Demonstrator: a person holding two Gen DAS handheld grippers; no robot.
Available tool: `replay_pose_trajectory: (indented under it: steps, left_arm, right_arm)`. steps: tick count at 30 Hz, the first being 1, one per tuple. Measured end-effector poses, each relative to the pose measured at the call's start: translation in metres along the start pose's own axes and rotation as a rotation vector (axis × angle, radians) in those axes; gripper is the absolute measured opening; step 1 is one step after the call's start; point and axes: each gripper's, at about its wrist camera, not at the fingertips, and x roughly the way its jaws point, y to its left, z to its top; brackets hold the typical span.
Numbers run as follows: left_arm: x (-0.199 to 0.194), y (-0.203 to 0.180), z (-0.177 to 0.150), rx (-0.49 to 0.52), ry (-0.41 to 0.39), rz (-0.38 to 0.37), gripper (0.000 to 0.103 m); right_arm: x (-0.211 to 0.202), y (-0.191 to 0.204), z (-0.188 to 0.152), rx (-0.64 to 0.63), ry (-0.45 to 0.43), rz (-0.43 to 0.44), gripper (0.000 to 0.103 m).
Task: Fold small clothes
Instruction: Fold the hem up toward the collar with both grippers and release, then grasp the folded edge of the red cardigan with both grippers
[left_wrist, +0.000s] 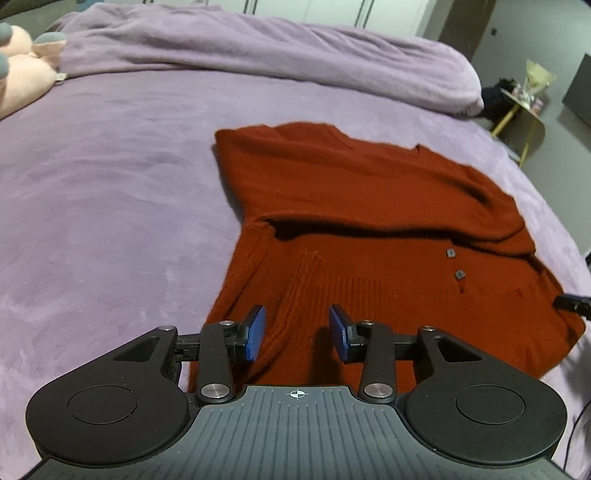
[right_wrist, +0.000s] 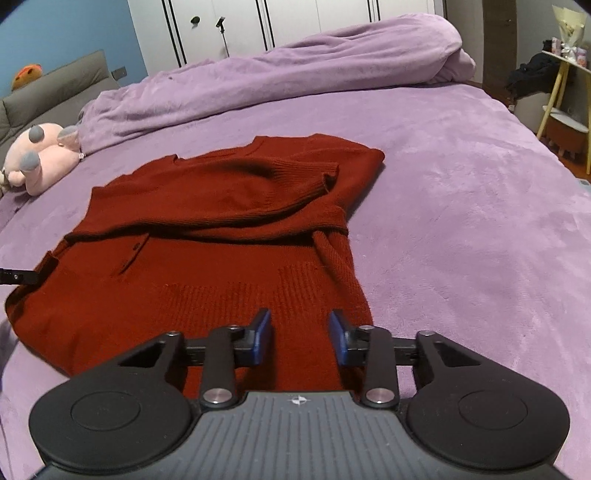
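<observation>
Garment: rust-red knitted sweater (left_wrist: 369, 236) lying flat on purple plush bed cover (left_wrist: 110, 221), both sleeves already crossed over the chest, hem nearest the cameras, two small dark buttons showing in the left wrist view.
Left hand-held gripper (left_wrist: 297, 334): blue pads spread wide apart, nothing between them, poised just over the ribbed hem near the sweater's left edge.
Right hand-held gripper (right_wrist: 301, 338): likewise wide open and empty, poised over the hem near the right edge; contact with the knit not possible to judge in either view.
Stage: sleeves appear folded in; bottom-to-top fold judged still to come, starting with a pinch at each hem corner.
Risk, grip: thick knit may give only its top layer to the pads, so the back panel stays behind and the fold opens up.
Risk, sleeves: loosely laid upper sleeve (right_wrist: 295, 177) likely to slide or bunch if the hem gets lifted fast or unevenly.
Risk, bedding: plush cover could get pinched along with the hem and drag.
Surroundings: rumpled purple duvet (right_wrist: 295, 62) beyond, pink plush toy (right_wrist: 40, 158) well apart.
</observation>
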Motion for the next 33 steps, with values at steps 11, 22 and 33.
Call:
replay_pose_trajectory:
  steps: [11, 22, 33]
  left_arm:
    - [0.021, 0.006, 0.004, -0.029, 0.051, -0.009, 0.038]
    - [-0.033, 0.0, 0.046, -0.028, -0.147, -0.044, 0.008]
    - [0.06, 0.01, 0.095, -0.097, -0.095, 0.073, 0.01]
  right_arm:
    - [0.018, -0.005, 0.009, 0.046, 0.064, 0.072, 0.03]
    - [-0.014, 0.015, 0.043, 0.008, -0.118, 0.042, 0.005]
    - [0.074, 0.003, 0.092, 0.071, -0.094, -0.074, 0.006]
